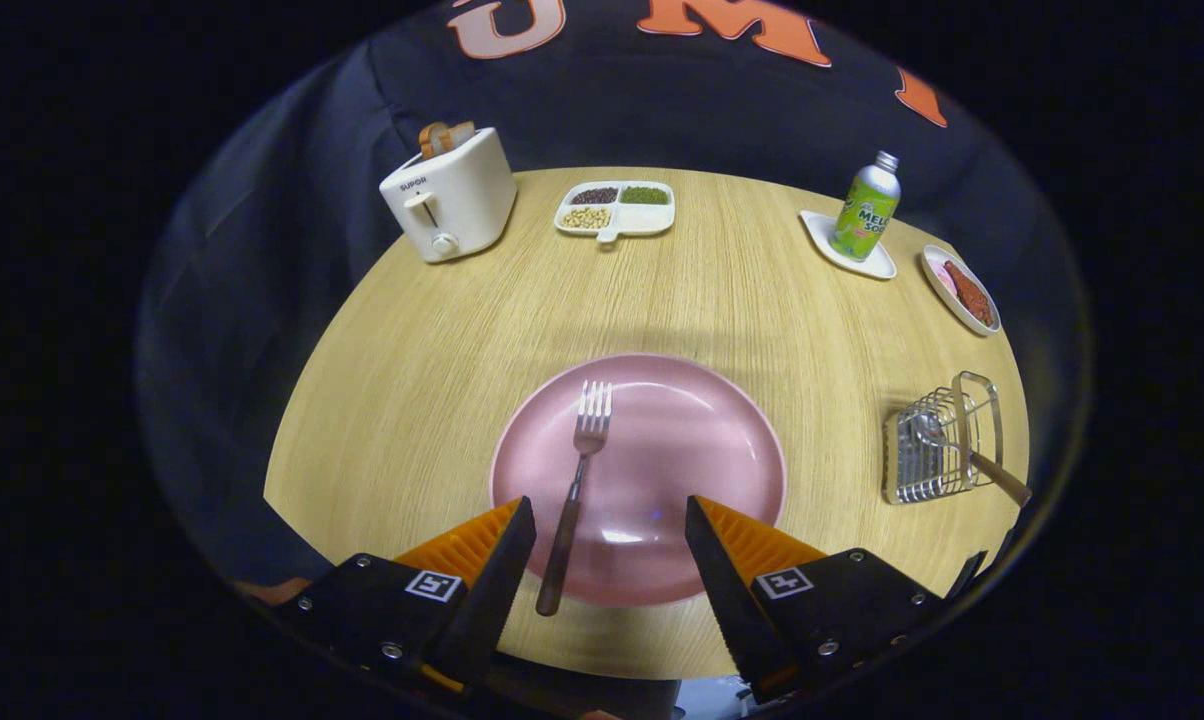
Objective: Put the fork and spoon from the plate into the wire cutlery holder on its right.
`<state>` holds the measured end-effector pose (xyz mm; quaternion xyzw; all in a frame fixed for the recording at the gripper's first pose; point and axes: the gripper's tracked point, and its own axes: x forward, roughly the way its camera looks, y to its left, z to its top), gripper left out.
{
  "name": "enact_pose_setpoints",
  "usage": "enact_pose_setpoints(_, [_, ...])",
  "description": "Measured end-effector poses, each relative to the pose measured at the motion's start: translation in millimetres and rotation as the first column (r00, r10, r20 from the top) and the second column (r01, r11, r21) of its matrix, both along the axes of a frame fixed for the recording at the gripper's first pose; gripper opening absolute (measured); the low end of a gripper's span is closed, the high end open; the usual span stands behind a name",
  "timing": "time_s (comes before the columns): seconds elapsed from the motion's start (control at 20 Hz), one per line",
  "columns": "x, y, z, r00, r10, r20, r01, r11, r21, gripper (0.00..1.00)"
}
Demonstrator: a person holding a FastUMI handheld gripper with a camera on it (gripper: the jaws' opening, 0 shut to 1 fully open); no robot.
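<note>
A pink plate [702, 440] sits on the round wooden table just ahead of my fingers. A fork [574, 487] with a dark wooden handle lies on its left half, tines pointing away, handle end hanging over the near rim beside my left finger. My gripper [610, 515] is open above the plate's near edge, with nothing between its fingers. To the right of the plate stands the wire cutlery holder [930, 450]. The spoon [962, 455] rests in it, bowl down inside the wires, its wooden handle sticking out toward the right.
At the back left stands a white toaster [452, 195] with bread in it. A divided dish of beans [617, 208] is at the back middle. A green bottle [867, 207] on a white coaster and a small dish of food [962, 288] are at the back right.
</note>
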<state>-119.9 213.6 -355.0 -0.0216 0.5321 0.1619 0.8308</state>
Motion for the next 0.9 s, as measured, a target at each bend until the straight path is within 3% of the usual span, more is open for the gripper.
enact_pose_setpoints(0.2, [-12,9,-24,0.999,0.014,-0.043,-0.017,0.998,-0.065,0.85])
enact_pose_setpoints(0.3, [-18,12,-31,0.998,0.014,-0.069,-0.019,0.996,-0.083,0.72])
enact_pose_setpoints(0.45, [-26,13,-44,0.993,0.014,-0.117,-0.026,0.994,-0.104,0.41])
enact_pose_setpoints(0.65, [-24,9,-48,0.989,0.0,-0.145,-0.013,0.996,-0.091,0.13])
enact_pose_setpoints(0.9, [-15,-24,-23,0.992,-0.01,-0.129,0.001,0.997,-0.076,0.08])
